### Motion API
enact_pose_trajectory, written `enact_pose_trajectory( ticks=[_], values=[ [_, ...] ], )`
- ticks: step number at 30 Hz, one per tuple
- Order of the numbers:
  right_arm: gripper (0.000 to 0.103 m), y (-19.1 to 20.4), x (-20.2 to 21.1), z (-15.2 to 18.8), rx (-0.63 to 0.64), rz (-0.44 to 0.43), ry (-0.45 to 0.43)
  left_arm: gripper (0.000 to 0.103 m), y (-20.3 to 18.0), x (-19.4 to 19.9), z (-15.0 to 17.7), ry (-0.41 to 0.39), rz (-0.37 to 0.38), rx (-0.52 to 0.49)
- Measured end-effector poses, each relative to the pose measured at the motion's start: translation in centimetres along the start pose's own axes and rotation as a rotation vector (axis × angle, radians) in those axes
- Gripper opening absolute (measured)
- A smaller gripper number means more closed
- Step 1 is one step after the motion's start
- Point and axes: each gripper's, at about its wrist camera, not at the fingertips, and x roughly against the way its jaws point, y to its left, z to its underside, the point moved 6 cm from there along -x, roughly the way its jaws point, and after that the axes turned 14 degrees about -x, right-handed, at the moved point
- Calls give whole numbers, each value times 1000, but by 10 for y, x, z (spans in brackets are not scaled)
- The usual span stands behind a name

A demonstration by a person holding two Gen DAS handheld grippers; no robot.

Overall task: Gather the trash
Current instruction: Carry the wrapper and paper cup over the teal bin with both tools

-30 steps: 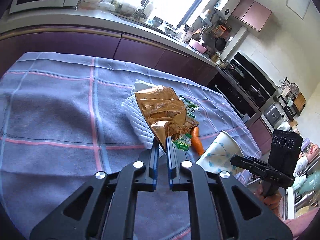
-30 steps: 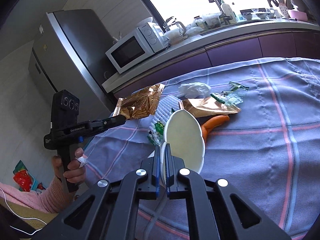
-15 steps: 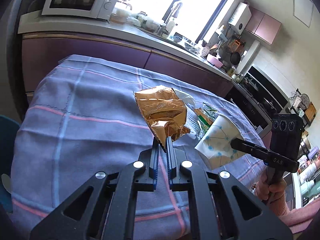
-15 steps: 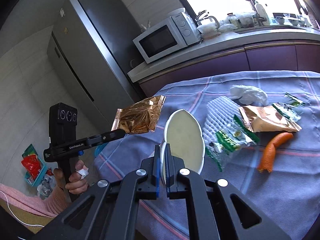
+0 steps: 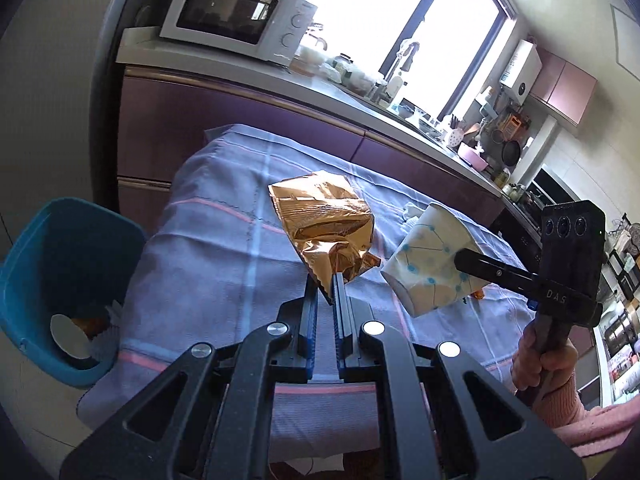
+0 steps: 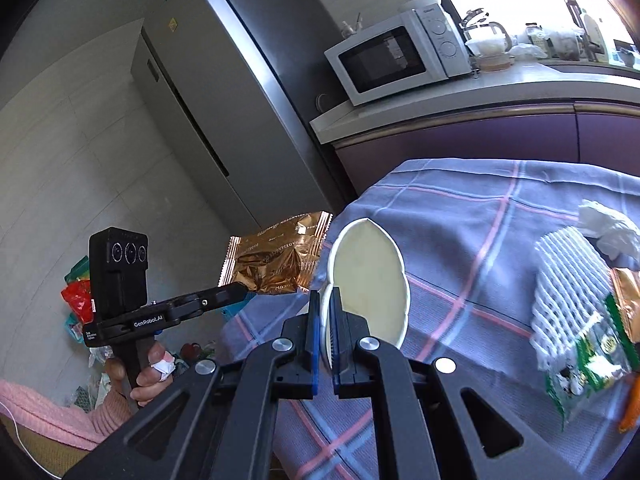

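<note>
My left gripper [image 5: 325, 280] is shut on a crumpled gold foil wrapper [image 5: 324, 224], held in the air over the left end of the checked tablecloth [image 5: 224, 248]. The same gold wrapper [image 6: 276, 260] shows in the right wrist view, pinched in the left gripper's tips [image 6: 240, 290]. My right gripper [image 6: 325, 300] is shut on the rim of a white paper cup [image 6: 370, 276], whose dotted side [image 5: 430, 264] appears in the left wrist view. A teal bin [image 5: 60, 280] stands on the floor left of the table, with a cup and scraps inside.
On the cloth lie a white foam net [image 6: 568, 284], a crumpled tissue [image 6: 608, 228], green-printed wrappers [image 6: 588, 364] and a carrot [image 6: 632, 404]. A fridge [image 6: 224, 92] and a counter with a microwave [image 5: 236, 16] stand behind. A hand [image 6: 148, 376] grips the left handle.
Both grippers have swung left with the wrapper and the cup lifted off the pile. The table's left end, the teal bin and the fridge have come into view.
</note>
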Motion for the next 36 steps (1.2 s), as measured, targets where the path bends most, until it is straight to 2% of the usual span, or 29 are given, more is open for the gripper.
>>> enact_pose_trajectory(
  ticks=[23, 36],
  values=[
    [4, 94, -120, -22, 159, -133, 157, 8, 123, 92, 32, -73, -279, 189],
    [4, 128, -182, -14, 203, -119, 236, 8, 175, 91, 63, -14, -375, 302]
  ],
)
